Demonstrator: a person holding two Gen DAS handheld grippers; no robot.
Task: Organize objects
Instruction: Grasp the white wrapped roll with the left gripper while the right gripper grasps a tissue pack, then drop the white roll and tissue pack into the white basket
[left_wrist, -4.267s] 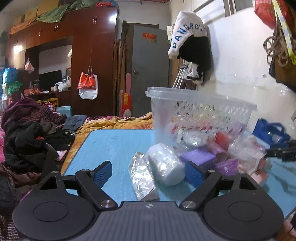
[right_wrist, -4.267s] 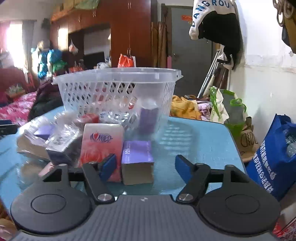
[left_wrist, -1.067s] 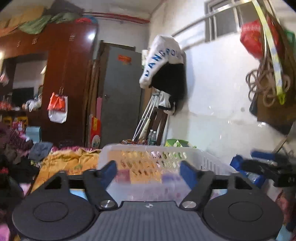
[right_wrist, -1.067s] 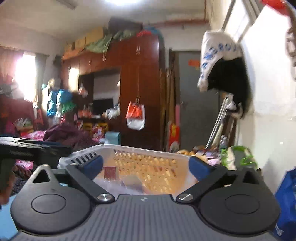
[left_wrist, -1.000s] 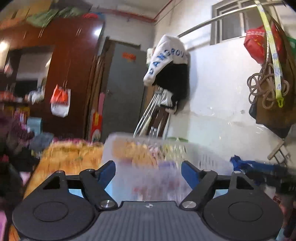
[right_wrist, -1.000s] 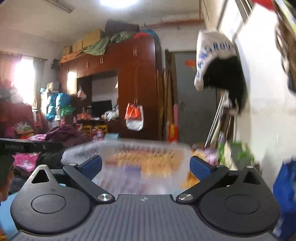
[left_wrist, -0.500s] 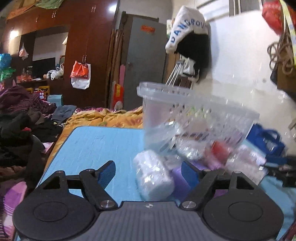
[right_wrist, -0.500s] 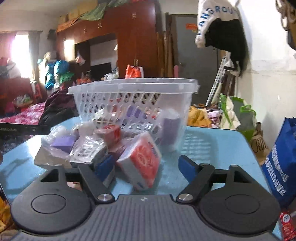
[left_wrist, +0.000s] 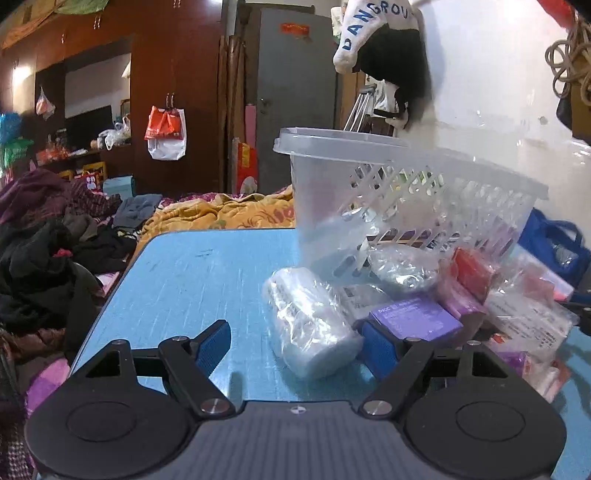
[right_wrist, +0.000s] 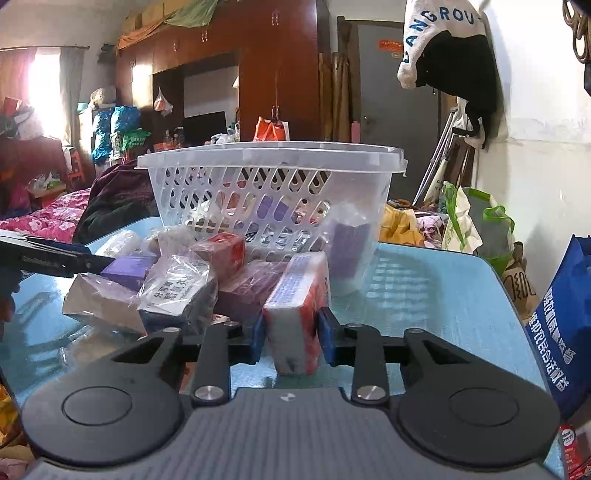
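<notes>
A clear plastic basket (left_wrist: 436, 192) stands on the blue table (left_wrist: 199, 273), with a pile of wrapped packets in front of it. My left gripper (left_wrist: 295, 347) is open around a clear-wrapped white roll (left_wrist: 310, 325), next to a purple box (left_wrist: 413, 317). My right gripper (right_wrist: 291, 334) is shut on a red and white tissue pack (right_wrist: 299, 306) that rests on the table (right_wrist: 436, 295). The basket (right_wrist: 273, 184) holds several packets. The left gripper's tip (right_wrist: 55, 258) shows at the left.
A red packet (left_wrist: 472, 269) and clear bags lie at the pile's right. A blue bag (right_wrist: 561, 325) hangs off the table's right edge. A bed with clothes (left_wrist: 55, 251) lies left of the table. A white wall (left_wrist: 498, 92) is behind the basket.
Both grippers came down from above the basket to the pile on the table. My right gripper closed on the tissue pack. My left gripper moved in around the white roll.
</notes>
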